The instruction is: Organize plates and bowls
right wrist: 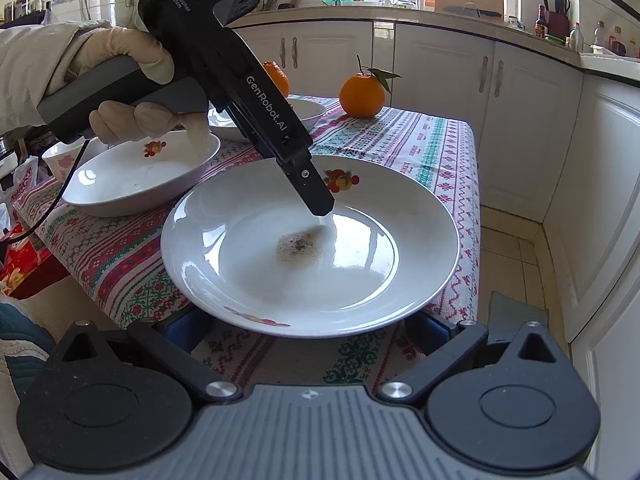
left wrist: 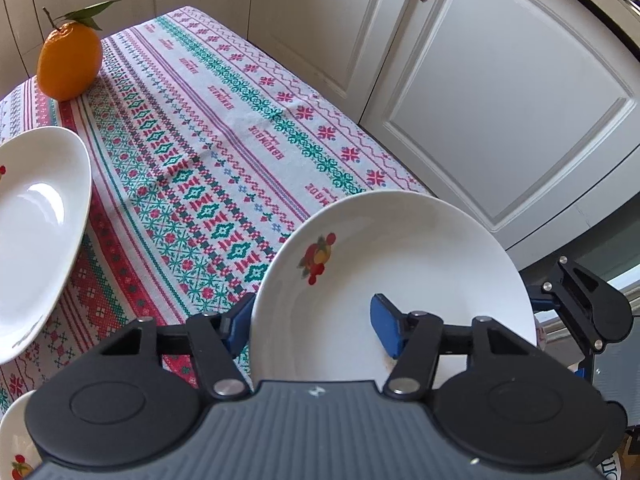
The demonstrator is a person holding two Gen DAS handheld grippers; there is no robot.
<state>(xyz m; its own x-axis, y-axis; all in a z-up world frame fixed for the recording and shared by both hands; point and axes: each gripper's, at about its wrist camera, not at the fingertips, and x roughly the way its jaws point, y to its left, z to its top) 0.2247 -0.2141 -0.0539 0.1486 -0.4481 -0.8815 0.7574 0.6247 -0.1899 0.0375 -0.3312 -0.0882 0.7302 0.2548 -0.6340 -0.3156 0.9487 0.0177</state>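
A white deep plate with a fruit motif [left wrist: 400, 264] [right wrist: 256, 208] sits at the near right corner of the patterned tablecloth. My left gripper [left wrist: 312, 326] straddles its rim, one blue finger [left wrist: 386, 326] inside the plate and one [left wrist: 236, 326] outside, with a wide gap between them. In the right wrist view the left gripper [right wrist: 320, 208] reaches down into the plate beside a brown stain [right wrist: 298, 246]. My right gripper [right wrist: 310, 334] is open, its fingers low under the plate's near rim. A second white bowl [left wrist: 36, 236] [right wrist: 136, 178] stands to the left.
An orange with leaves [left wrist: 68, 60] [right wrist: 362, 94] stands at the far end of the table. A third dish [right wrist: 308, 110] and another orange [right wrist: 276, 76] lie behind the left gripper. A small cup [left wrist: 16, 448] is at the near left. White cabinets [left wrist: 500, 100] stand right of the table.
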